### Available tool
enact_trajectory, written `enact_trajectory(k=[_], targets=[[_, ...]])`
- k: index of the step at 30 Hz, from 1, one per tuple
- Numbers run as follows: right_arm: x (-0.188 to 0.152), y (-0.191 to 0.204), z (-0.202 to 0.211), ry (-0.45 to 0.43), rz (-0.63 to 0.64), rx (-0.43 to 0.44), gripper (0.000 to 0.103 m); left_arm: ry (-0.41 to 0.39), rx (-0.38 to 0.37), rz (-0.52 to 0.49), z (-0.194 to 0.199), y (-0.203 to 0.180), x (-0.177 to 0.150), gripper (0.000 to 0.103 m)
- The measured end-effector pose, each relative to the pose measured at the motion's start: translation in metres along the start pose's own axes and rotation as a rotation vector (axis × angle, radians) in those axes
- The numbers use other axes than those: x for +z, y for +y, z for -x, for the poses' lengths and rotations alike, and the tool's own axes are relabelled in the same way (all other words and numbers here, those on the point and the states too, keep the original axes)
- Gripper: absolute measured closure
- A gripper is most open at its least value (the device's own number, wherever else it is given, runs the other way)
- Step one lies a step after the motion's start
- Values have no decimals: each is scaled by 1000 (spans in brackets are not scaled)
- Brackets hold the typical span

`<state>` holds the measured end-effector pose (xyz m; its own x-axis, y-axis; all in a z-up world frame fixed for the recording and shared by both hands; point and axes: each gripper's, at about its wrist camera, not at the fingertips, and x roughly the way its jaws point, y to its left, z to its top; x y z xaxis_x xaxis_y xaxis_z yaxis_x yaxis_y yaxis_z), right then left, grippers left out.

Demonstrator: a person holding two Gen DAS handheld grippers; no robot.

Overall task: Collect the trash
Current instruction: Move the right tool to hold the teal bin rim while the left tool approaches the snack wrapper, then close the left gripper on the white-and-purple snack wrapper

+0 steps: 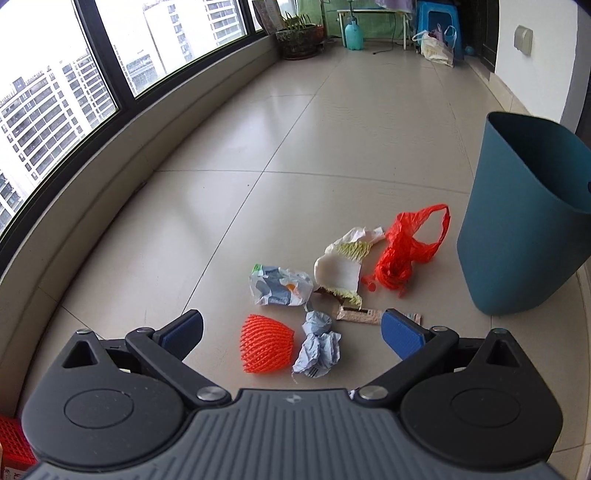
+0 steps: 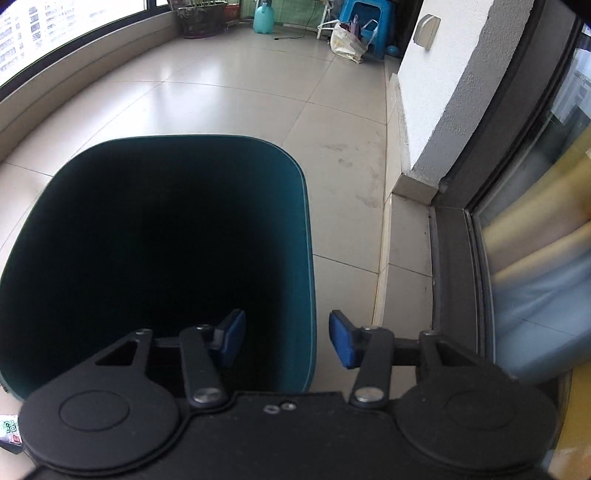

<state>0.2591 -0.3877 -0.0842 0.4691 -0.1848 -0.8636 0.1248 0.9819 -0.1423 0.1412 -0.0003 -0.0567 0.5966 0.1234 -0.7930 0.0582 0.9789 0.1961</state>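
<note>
Trash lies in a pile on the tiled floor in the left wrist view: an orange foam net (image 1: 266,348), a crumpled blue-grey paper (image 1: 318,345), a crumpled printed wrapper (image 1: 279,286), cabbage scraps (image 1: 341,267), a red plastic bag (image 1: 408,247) and a flat snack wrapper (image 1: 364,315). A teal bin (image 1: 524,218) stands to the right of the pile. My left gripper (image 1: 293,332) is open and empty, just above the net and the paper. My right gripper (image 2: 286,339) is open and straddles the right wall of the bin (image 2: 310,266). The bin's inside is dark.
A low window ledge (image 1: 122,177) curves along the left. A white wall (image 2: 443,110) and a sliding glass door (image 2: 517,240) are on the right. A plant pot (image 1: 297,38), a green sprayer (image 1: 354,33), a blue stool (image 1: 439,22) and a bag (image 1: 436,46) stand at the far end.
</note>
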Motion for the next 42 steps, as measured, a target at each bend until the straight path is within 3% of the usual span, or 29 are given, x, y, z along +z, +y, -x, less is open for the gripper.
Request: enact_trajectory(k=[2,9,13,18,24,32,38,40,42], targets=[[2,2,-7,35,-20,-13,74,19,7,-18,-8,8,-11,0],[1,0,-4,33,-42,-55,93,101,16,-56,-37,24,-47,0],[-2,1,-1,48,-22,-44,94,123,-10,-120,-51,16,-70,0],[-12,5,7,53,17,-24,96,149,-144,-304,-67,-8,-103,0],[-13,9,10,53,18,-34,95,173,-187,-421,-85,-21,-127,0],[-14,11,7,46,-10,-67,94,234,-86,-384,-129,-25,-136,0],[-14,13,8,51,-31,-77,94,375,-48,-273,-163,3,-143,0],[-13,13,7,55,-33,-79,94,368,-20,-269,-165,12,-144,0],[-12,13,6,59,-33,-80,94,330,-45,-295,-159,15,-145,0]])
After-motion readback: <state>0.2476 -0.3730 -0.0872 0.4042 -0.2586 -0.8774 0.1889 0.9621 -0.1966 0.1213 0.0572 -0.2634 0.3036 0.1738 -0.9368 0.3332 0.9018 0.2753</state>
